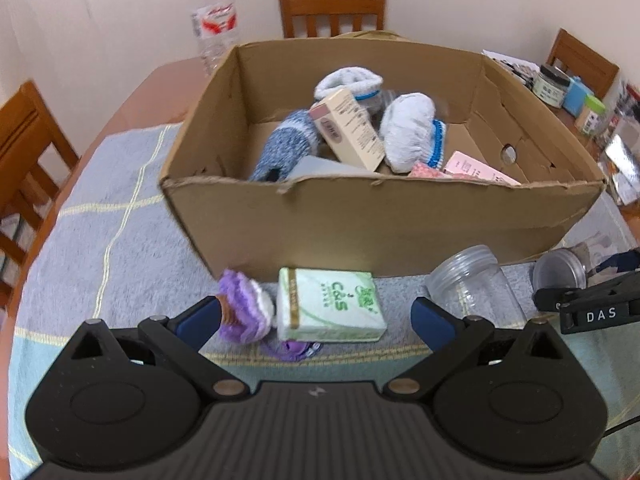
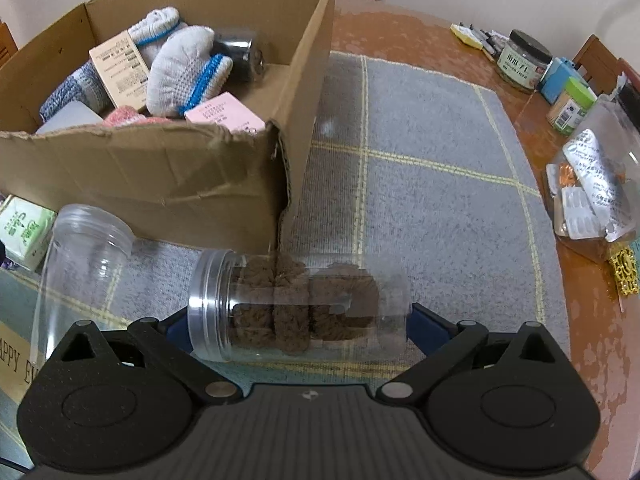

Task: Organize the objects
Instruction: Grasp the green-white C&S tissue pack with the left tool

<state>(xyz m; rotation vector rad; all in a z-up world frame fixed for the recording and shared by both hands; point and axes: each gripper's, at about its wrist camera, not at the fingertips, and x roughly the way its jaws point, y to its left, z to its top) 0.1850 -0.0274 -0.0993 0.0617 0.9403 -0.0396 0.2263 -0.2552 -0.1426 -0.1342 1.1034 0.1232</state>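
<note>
The right gripper (image 2: 298,326) is clamped on a clear jar (image 2: 288,308) with brown pieces; the left gripper (image 1: 318,318) stands apart.

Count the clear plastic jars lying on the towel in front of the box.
2: an empty jar left, beside the green box; a lidded jar of brown pieces between the right gripper's fingers.

Lit evenly and softly from above, indoor, a bit dim. Faint shadow under box (image 1: 384,216) only. Heavy fisheye bending at edges, black corners. Slight motion blur in left wrist view, tissue pack (image 1: 330,304) smeared. Glare off jar (image 2: 296,306) and tabletop (image 2: 400,36) in right view.
</note>
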